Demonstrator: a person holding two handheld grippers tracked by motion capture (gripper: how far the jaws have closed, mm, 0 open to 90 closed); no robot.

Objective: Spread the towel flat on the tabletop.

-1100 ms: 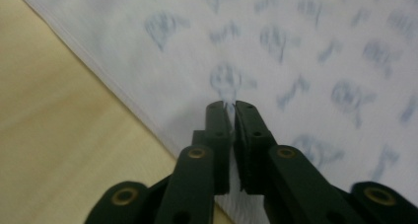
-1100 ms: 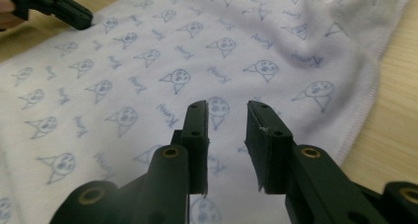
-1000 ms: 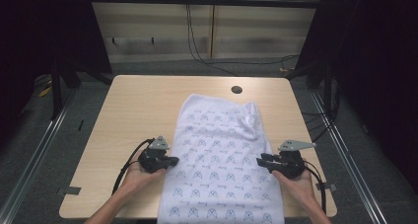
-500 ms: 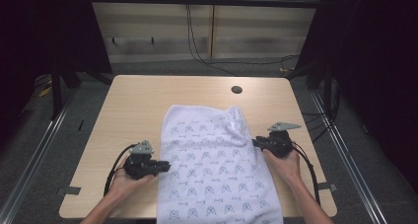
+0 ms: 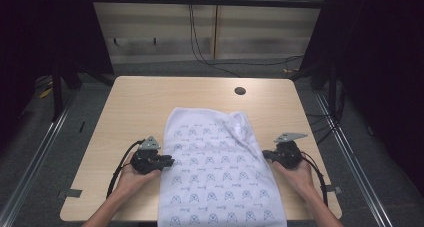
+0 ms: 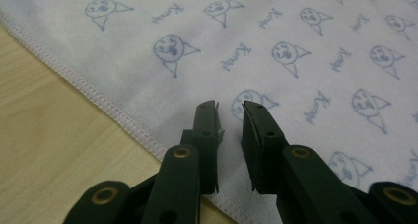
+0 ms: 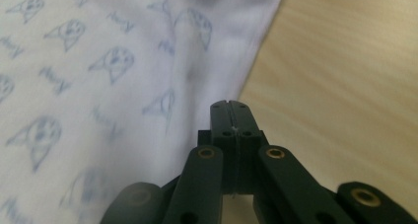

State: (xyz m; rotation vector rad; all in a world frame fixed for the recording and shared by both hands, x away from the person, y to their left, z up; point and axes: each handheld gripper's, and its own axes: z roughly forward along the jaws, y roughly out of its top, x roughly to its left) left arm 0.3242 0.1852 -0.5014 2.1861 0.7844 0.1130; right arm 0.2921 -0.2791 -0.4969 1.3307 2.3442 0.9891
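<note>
A white towel [image 5: 215,177] printed with blue cat faces lies lengthwise on the wooden table [image 5: 145,102], and its near end hangs over the front edge. My left gripper [image 5: 169,162] sits at the towel's left hem. In the left gripper view its jaws [image 6: 229,108] stand a little apart over the cloth [image 6: 305,41], having just been opening, with nothing pinched between them. My right gripper [image 5: 266,156] is at the towel's right hem. In the right gripper view its jaws [image 7: 229,106] have just closed and meet flat, with no cloth showing between them; the towel [image 7: 79,61] lies to their left.
A wrinkled fold [image 5: 239,127] bunches the towel's far right corner. A dark round hole [image 5: 240,91] sits in the tabletop near the far edge. Bare wood runs on both sides of the towel. Cables trail from each gripper toward the front edge.
The towel has slid toward the near edge and its far right corner has bunched up. The left gripper let go of the hem. The right gripper shifted along the right hem and shut.
</note>
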